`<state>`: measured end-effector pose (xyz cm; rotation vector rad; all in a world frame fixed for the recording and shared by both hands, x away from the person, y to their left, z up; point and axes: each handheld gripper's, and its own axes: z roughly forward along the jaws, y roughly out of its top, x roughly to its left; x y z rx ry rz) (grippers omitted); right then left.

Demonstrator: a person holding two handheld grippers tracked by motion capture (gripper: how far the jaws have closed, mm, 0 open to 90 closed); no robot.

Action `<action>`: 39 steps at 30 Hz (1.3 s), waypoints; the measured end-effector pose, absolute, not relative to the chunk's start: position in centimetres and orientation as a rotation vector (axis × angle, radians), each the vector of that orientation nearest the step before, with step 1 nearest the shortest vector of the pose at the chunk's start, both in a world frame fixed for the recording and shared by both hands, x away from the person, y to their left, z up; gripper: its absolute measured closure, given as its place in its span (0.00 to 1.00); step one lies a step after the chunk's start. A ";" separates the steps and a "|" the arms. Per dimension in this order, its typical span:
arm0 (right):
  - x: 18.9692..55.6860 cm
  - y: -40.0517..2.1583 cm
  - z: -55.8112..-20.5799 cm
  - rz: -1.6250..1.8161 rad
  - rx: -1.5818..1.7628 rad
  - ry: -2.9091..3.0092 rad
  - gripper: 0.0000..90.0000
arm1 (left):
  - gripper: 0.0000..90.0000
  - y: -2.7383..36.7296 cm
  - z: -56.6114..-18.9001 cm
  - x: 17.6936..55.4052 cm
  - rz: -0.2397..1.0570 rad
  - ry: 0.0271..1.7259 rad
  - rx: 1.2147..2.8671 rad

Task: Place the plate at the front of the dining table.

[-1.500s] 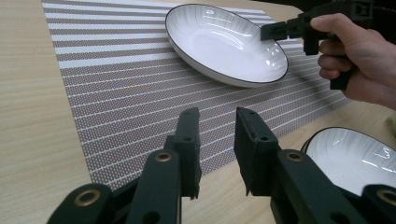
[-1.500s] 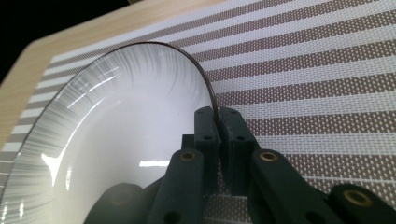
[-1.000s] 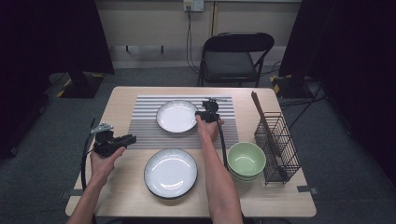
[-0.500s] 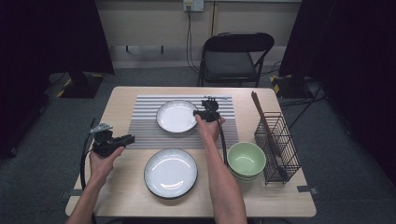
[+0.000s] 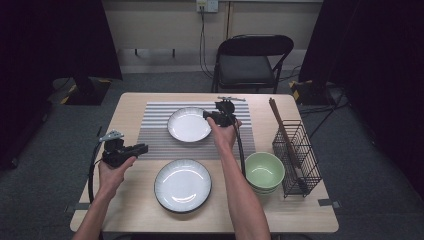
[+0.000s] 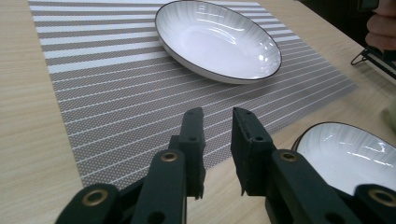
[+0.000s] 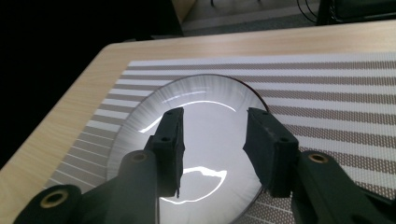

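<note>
On wooden table (image 5: 130,210), striped placemat (image 5: 155,142), dark room.

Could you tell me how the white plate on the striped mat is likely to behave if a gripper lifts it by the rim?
The white plate looks glazed and glossy, with bright reflections, so the jaws may slip on it. It seems rigid ceramic, probably breakable if dropped. Its shallow, wide shape sitting flat on the striped mat suggests it would tilt when lifted from one edge.
</note>
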<state>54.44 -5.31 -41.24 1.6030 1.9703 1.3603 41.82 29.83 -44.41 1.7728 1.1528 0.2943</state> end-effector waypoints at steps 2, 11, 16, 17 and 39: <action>54.1 -5.6 -40.6 1.370 1.594 1.957 0.63 | 0.84 29.7 -44.4 41.8 0.293 1.155 1.778; 52.5 -7.7 -37.8 1.400 1.516 1.972 0.60 | 0.87 29.0 -44.3 41.7 0.273 1.132 1.776; 51.4 -8.9 -36.7 1.420 1.440 1.966 0.61 | 0.88 28.4 -44.2 41.5 0.272 1.125 1.801; 51.3 -9.3 -36.5 1.429 1.437 1.965 0.60 | 0.88 28.2 -44.1 41.3 0.272 1.116 1.806; 46.1 -17.0 -34.7 1.434 1.330 1.976 0.48 | 0.79 24.1 -42.8 40.0 0.242 0.999 1.853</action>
